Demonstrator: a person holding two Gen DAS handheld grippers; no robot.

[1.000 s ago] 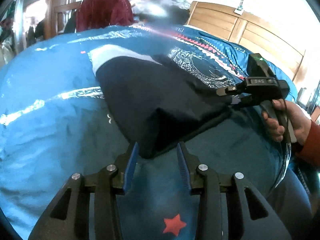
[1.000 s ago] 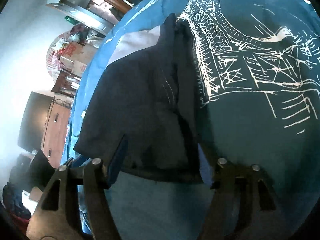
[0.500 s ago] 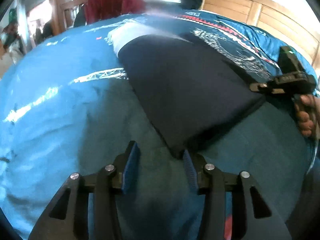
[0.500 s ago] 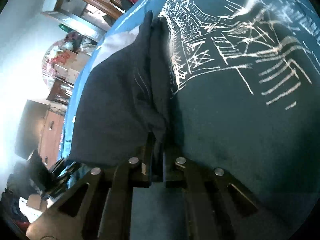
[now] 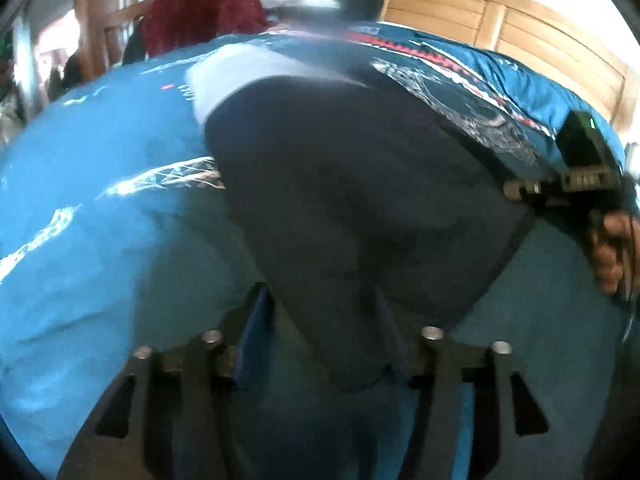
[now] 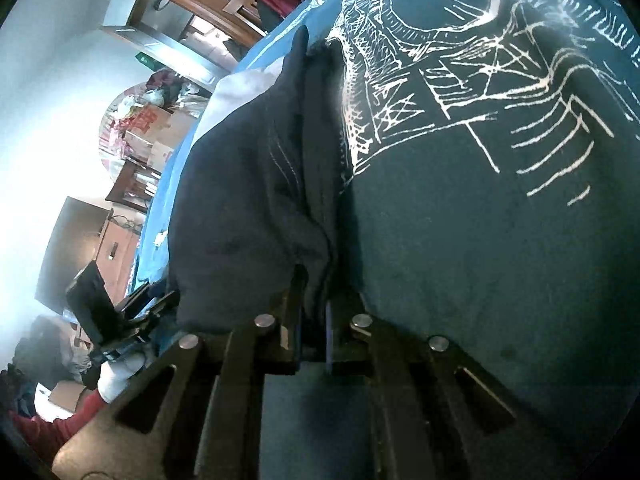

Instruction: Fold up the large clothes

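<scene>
Blue bedspread (image 5: 100, 264), dark garment (image 5: 360, 208) seemingly between left gripper (image 5: 324, 320)

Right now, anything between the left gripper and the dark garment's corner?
Nothing visible. The left gripper is open, and the dark garment corner already lies between its fingers. The right gripper is shut on the other corner.

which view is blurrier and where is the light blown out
Left wrist view: motion blur smears the dark garment and the left tongs. Right wrist view: sharper, white print on the bedspread crisp, but the wall at left is overexposed.
</scene>
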